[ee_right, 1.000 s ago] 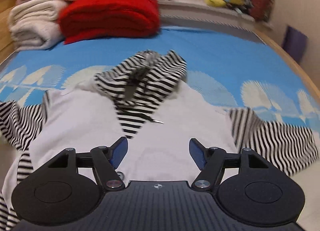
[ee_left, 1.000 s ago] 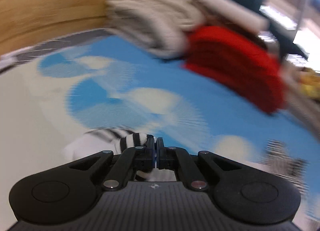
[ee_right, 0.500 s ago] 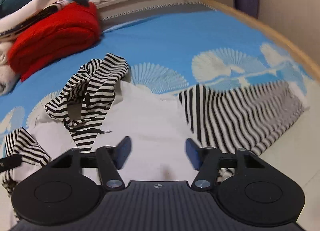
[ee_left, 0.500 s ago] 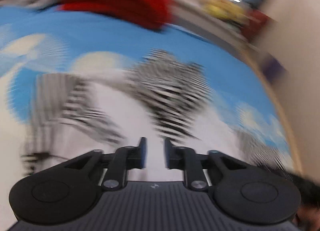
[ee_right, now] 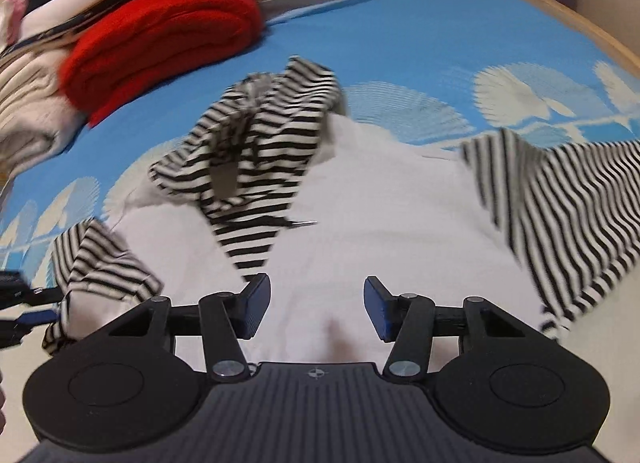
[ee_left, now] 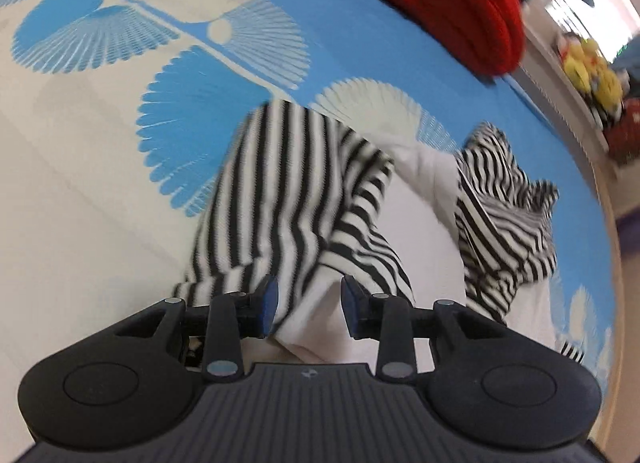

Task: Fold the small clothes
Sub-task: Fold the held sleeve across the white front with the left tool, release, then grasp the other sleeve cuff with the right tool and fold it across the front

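A small white hoodie (ee_right: pixel 360 223) with black-and-white striped sleeves and hood lies flat on the blue patterned bed sheet (ee_right: pixel 400 43). Its hood (ee_right: pixel 256 143) lies crumpled at the top; the right sleeve (ee_right: pixel 560 203) is spread out. The left sleeve (ee_left: pixel 288 199) lies folded over the white body (ee_left: pixel 420 255). My left gripper (ee_left: pixel 306 309) is open and empty just above the sleeve's cuff end; it also shows at the left edge of the right wrist view (ee_right: pixel 24 307). My right gripper (ee_right: pixel 316 311) is open and empty over the hoodie's lower body.
A folded red blanket (ee_right: pixel 160 39) and a stack of beige and white linens (ee_right: pixel 28 95) sit at the head of the bed. Plush toys (ee_left: pixel 592 75) line a ledge. A wooden bed rail (ee_right: pixel 560 11) runs along the right side.
My left gripper opened, let go of the striped left sleeve and left it folded over the body. My right gripper swung slightly and stayed open.
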Tool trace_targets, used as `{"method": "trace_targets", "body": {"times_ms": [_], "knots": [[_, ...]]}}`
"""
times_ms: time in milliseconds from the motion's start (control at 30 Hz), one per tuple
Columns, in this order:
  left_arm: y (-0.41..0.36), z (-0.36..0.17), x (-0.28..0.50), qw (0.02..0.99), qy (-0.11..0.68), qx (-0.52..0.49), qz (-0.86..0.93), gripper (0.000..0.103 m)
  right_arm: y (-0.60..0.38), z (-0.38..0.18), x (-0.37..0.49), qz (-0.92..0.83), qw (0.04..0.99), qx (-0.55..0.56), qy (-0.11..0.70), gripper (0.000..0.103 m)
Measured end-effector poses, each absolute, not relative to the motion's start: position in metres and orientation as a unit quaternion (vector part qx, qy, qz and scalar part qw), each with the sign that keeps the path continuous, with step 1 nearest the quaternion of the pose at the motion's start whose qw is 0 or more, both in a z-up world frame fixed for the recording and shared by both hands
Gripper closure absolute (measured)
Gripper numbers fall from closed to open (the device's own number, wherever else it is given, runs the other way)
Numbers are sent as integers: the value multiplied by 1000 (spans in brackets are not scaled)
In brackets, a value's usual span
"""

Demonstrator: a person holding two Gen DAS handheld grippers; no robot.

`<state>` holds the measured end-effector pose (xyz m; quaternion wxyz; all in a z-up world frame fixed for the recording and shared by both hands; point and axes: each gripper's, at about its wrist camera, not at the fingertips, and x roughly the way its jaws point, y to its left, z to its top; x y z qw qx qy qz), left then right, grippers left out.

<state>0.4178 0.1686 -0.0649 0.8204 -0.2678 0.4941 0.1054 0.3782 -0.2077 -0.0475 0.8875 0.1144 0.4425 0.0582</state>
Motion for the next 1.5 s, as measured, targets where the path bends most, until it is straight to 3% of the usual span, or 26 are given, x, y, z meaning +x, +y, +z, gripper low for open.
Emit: {"method": "trace_targets", "body": {"times_ms": [233,300,333,567,800,833,900,933,1167,1300,1500], "knots": [[152,-84,429,824,525,-187,104,70,-177,-46,377,135,899,79,409,49],[154,-86,430,822,528,-190,104,84,-166,-45,374,162,901,64,397,49],[153,-83,430,824,526,-191,94,101,-159,-45,373,177,902,52,391,49],[127,-38,432,846,451,-244,-149,100,-114,-42,351,281,901,-27,329,49],[86,-24,422,831,439,-196,-279,100,-91,-49,343,280,905,-99,304,45],[85,-25,421,832,440,-195,-276,100,-91,-51,345,268,908,-107,304,58],[92,-26,423,840,434,-201,-257,98,-95,-54,350,250,910,-111,312,98],[96,-24,425,847,426,-202,-244,94,-103,-54,356,245,911,-86,322,99],[129,-21,433,895,407,-164,-83,93,-217,-68,411,134,876,180,427,99],[136,-47,443,874,472,-115,-13,93,-273,-102,426,17,839,206,503,99],[133,-72,450,851,516,-97,-13,88,-303,-106,425,-6,816,271,511,99]]}}
